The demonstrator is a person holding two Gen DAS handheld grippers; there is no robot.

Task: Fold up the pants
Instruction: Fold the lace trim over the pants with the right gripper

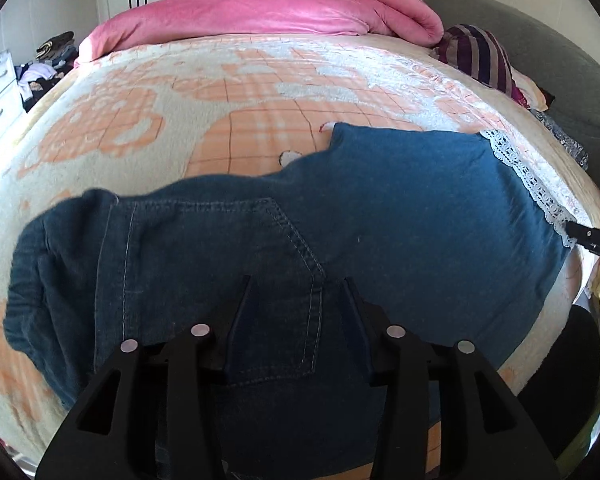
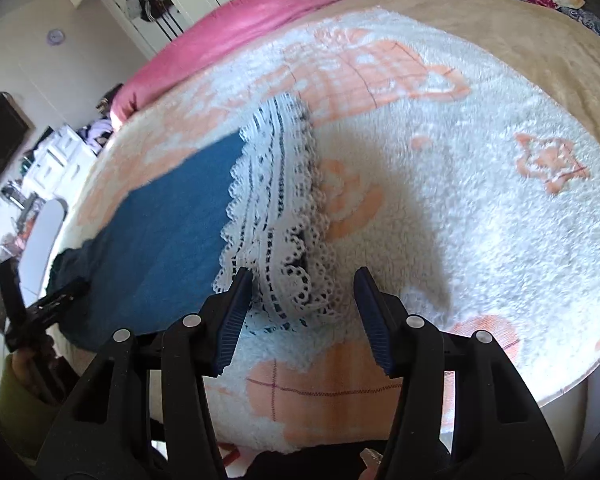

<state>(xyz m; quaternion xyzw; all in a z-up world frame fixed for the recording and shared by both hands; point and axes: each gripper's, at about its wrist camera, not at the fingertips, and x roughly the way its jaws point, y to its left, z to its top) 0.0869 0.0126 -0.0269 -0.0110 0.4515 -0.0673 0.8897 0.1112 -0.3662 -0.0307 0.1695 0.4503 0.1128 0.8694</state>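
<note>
Broadly, a wide bed covered by a fluffy cream blanket with peach checked patterns [image 1: 260, 92] fills both views. At its far edge lies a bunched pink quilt [image 1: 268, 8], with a purple-and-grey striped cushion [image 1: 480, 56] beside it near a grey padded headboard [image 1: 540, 48]. On the blanket near the front edge lie the blue denim pants with white lace hem trim [image 1: 400, 208], spread flat, back pocket facing up and the lace cuff [image 2: 276, 208] at one end. The left gripper [image 1: 296, 320] hangs above the pocket area, its jaws apart with nothing pinched between them. The right gripper [image 2: 304, 308] hovers at the lace cuff, its jaws likewise apart; the lace lies beneath the gap and close to one blue-ribbed finger [image 2: 232, 320], though no grip shows.
</note>
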